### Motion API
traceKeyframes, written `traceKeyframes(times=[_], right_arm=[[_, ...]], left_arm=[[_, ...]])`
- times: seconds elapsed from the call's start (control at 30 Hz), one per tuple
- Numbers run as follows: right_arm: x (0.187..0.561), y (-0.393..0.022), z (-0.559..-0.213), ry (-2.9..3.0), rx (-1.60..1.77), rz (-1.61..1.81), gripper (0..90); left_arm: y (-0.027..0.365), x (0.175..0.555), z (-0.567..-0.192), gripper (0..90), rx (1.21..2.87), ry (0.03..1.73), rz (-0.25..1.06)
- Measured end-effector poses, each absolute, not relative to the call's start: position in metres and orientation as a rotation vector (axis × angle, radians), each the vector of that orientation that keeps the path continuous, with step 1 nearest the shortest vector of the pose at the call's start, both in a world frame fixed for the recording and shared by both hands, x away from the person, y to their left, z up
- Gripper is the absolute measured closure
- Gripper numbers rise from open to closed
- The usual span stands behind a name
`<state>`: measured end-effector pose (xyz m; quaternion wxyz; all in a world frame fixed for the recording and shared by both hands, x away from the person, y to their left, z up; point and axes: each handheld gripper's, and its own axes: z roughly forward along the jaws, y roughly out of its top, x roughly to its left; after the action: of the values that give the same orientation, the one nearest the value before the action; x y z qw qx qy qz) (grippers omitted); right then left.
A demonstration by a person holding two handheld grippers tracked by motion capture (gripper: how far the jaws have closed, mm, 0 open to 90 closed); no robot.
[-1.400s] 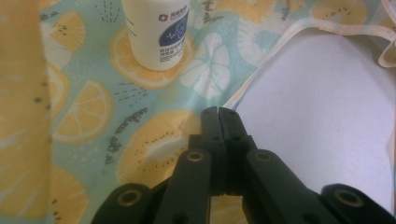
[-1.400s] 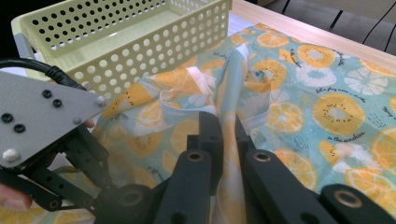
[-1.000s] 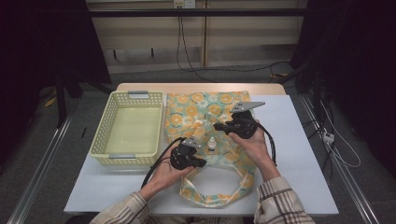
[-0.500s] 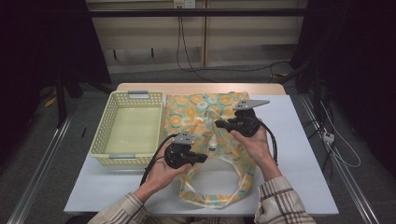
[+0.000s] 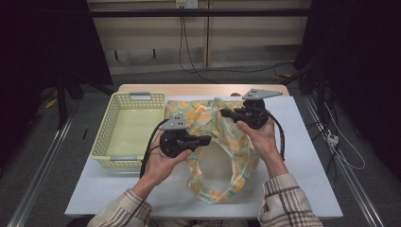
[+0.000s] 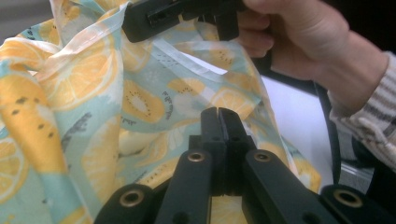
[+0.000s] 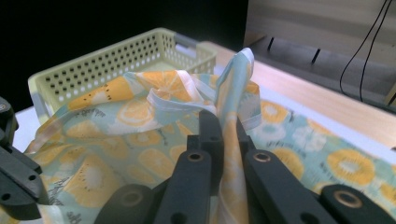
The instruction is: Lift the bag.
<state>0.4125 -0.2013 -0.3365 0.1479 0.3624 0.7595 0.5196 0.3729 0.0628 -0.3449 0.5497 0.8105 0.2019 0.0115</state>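
Note:
A thin cloth [image 5: 226,142] printed with orange and kiwi slices on pale blue lies on the white table [image 5: 307,161], its middle pulled up off the surface. My left gripper [image 5: 208,140] is shut, its tips pressed into a fold of the cloth [image 6: 140,102] near the centre. My right gripper [image 5: 223,112] is shut on a white-hemmed edge of the cloth [image 7: 233,84], which runs up between its jaws. In the left gripper view, the right gripper [image 6: 140,18] and its hand sit just above. The left gripper's body [image 7: 14,186] shows at the lower left of the right gripper view.
A pale yellow perforated basket [image 5: 101,142], with nothing in it, stands on the table's left side, touching the cloth's left edge; it also appears as the basket [image 7: 93,70] behind the cloth. Cables hang along the back wall. Bare table lies to the right.
Both grippers have risen and moved slightly away from the person, the right one farther back. The cloth's middle has lifted with them into a raised ridge.

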Motion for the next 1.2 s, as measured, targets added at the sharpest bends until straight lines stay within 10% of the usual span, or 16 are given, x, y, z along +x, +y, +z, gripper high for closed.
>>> traceKeyframes(times=[1.2], right_arm=[[0.445, -0.222, -0.224, 1.956, 1.004, 1.521, 90.0]], left_arm=[[0.083, 0.375, -0.224, 90.0, 1.704, 0.374, 0.205]])
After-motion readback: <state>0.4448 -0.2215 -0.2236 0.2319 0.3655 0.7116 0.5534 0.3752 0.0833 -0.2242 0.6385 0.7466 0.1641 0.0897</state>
